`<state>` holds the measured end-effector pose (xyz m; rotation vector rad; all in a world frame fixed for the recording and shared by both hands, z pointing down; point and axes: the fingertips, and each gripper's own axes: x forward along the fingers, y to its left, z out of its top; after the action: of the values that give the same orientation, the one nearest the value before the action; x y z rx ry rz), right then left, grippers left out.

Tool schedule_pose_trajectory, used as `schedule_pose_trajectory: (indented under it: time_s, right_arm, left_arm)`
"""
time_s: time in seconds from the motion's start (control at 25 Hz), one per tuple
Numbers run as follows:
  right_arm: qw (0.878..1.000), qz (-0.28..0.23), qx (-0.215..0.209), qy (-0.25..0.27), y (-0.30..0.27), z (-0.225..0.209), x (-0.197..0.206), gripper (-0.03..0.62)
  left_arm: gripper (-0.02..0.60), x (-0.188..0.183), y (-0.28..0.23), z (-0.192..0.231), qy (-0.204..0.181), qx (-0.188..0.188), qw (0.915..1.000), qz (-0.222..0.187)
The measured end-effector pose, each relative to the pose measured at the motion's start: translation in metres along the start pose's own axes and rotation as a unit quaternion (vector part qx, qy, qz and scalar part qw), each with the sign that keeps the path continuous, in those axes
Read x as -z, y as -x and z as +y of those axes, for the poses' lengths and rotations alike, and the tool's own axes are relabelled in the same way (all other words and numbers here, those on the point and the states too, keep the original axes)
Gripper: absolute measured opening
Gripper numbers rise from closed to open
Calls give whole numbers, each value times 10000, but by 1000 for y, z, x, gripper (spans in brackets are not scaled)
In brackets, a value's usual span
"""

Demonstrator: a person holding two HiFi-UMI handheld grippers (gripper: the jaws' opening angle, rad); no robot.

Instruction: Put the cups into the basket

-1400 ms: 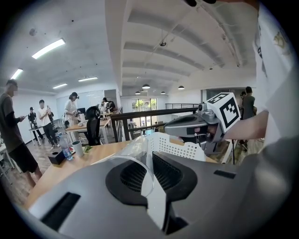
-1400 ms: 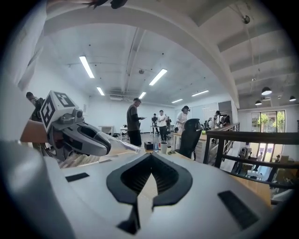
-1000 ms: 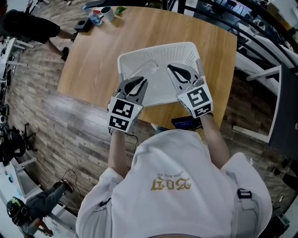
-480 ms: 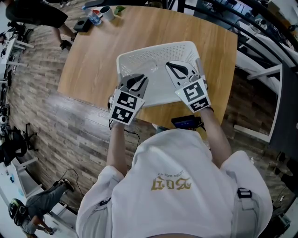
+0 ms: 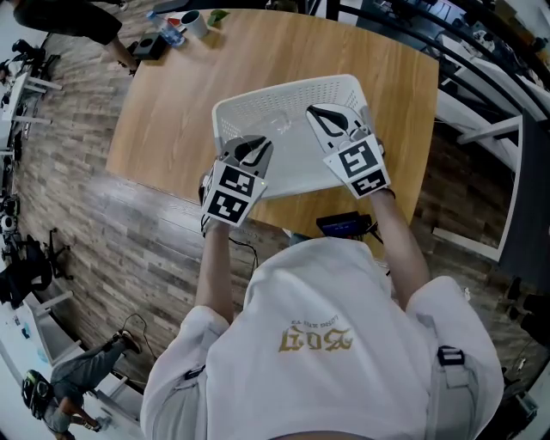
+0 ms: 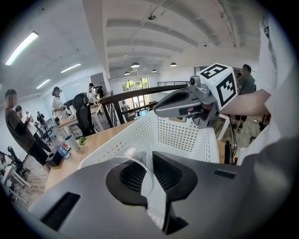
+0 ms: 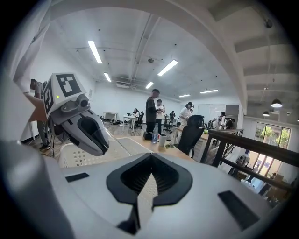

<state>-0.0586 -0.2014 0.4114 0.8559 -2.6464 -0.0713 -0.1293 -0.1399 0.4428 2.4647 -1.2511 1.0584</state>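
A white perforated basket stands on the wooden table. My left gripper hangs over the basket's near left corner, shut on a clear plastic cup. The cup's rim curves between the jaws in the left gripper view. The basket wall lies just ahead of it. My right gripper hovers over the basket's right half, its jaws together with nothing between them. In the left gripper view the right gripper points across above the basket. The right gripper view shows the left gripper beside the basket.
A mug, a bottle and a small black box sit at the table's far left corner. A black device lies at the near table edge by my body. People and office chairs stand around; a railing runs along the right.
My left gripper has tipped down and sunk a little toward the basket with the cup. The right gripper has edged slightly farther over the basket. A person at the top left has walked off.
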Motion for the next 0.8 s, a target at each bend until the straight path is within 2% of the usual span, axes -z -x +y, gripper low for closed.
schedule_pose_trajectory:
  time_s: [0.16, 0.32, 0.44, 0.6, 0.8]
  right_arm:
    - [9999, 75, -47, 100, -3, 1, 1, 11]
    - [9985, 221, -111, 494, -4, 7, 5, 11]
    - [9960, 506, -312, 664, -7, 16, 14, 11]
    - [9868, 1010, -725, 1039, -11, 32, 29, 11]
    - [9826, 1193, -844, 1143, -16, 39, 35, 11]
  left_arm:
    - [43, 1, -4, 0, -235, 14, 9995, 206]
    - [43, 4, -9, -3, -378, 135, 9985, 363]
    - [43, 8, -13, -6, -484, 192, 9973, 517]
    - [43, 11, -17, -8, -631, 289, 9950, 718]
    - [43, 19, -21, -11, -862, 351, 9912, 937]
